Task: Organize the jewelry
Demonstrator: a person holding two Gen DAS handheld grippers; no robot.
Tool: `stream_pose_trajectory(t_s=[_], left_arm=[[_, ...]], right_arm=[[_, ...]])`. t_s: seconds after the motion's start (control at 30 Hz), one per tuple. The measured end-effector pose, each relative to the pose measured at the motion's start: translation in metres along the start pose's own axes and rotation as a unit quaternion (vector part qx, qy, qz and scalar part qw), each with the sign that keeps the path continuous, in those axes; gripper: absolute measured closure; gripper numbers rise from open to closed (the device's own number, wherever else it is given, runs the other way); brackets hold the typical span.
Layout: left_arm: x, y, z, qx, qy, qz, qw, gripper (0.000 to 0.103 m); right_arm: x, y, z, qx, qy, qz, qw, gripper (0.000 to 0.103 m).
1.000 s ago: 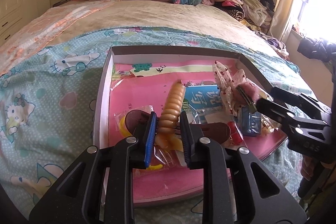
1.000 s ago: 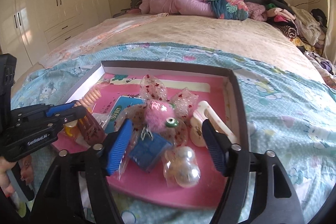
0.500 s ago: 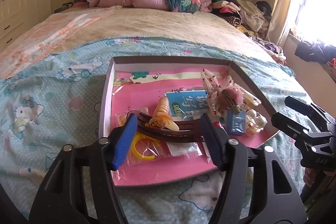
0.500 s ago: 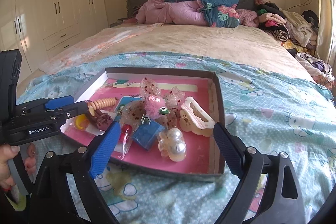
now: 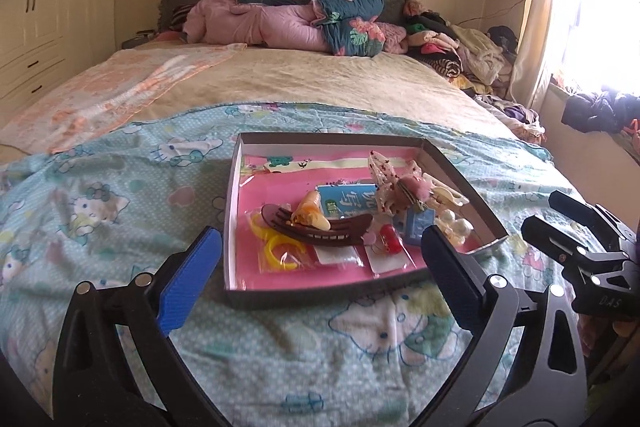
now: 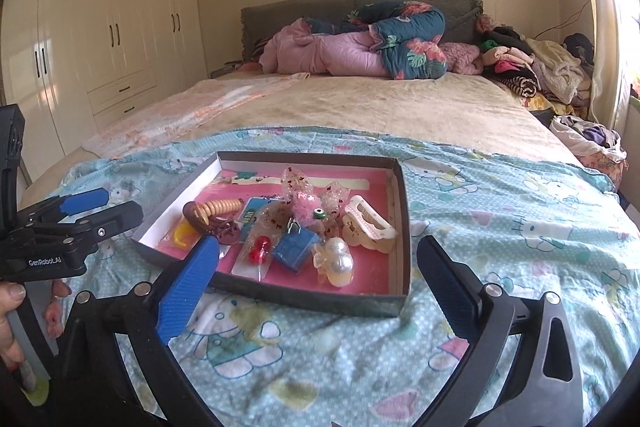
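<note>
**Both tongs open, clear of the tray, holding nothing**

Landmark: shallow tray (image 5: pixel 460 171) with grey walls and a pink floor, sitting flat on the blue cartoon-print blanket (image 5: pixel 100 211) near the foot of the bed.

Contents, all inside the tray walls:
- Dark brown hair clip (image 5: pixel 320 227), long and curved with teeth, lies across the near-left part of the floor. A tan ribbed spiral piece (image 6: pixel 222 205) rests over it.
- Yellow rings (image 5: pixel 280 247) in a clear bag, just beside the brown clip on the near-left side.
- Blue card (image 5: pixel 348 201) at tray centre, partly covered.
- Sheer bow with red dots and a pink fuzzy centre (image 6: pixel 304 203) on top of the centre pile.
- Small blue box (image 6: pixel 298 247) near the front wall, touching a red bead pack (image 6: pixel 258 253) on its left.
- Pearl cluster (image 6: pixel 336 257) just right of the blue box.
- Cream claw clip (image 6: pixel 368 223) close to the right wall.

Left tongs (image 5: pixel 320 267): spread wide, nothing between them, hovering short of the tray's front wall. Right tongs (image 6: pixel 316 275): same, spread wide and empty, in front of the front wall.

Room: the right strip of the tray floor along the right wall is bare pink, as is the front-left corner. Open blanket lies on all four sides of the tray. Each tool shows at the edge of the other's view, well apart.
</note>
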State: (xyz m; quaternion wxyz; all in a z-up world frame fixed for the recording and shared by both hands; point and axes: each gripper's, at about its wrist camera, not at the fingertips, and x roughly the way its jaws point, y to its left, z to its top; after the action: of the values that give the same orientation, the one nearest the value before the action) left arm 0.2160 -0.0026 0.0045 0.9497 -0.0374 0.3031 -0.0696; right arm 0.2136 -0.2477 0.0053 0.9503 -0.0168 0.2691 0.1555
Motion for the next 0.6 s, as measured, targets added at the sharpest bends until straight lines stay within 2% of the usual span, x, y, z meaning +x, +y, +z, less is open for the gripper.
stream_pose_trajectory(t_s=[0.27, 0.6], left_arm=[[-0.028, -0.003, -0.014, 0.007, -0.019, 0.009, 0.9998, 0.012], [-0.056, -0.008, -0.034, 0.01, -0.036, 0.016, 0.9992, 0.011]], right_arm=[[-0.028, 0.004, -0.017, -0.012, -0.017, -0.017, 1.0, 0.006], [-0.051, 0.015, -0.034, -0.021, -0.027, -0.018, 0.999, 0.006]])
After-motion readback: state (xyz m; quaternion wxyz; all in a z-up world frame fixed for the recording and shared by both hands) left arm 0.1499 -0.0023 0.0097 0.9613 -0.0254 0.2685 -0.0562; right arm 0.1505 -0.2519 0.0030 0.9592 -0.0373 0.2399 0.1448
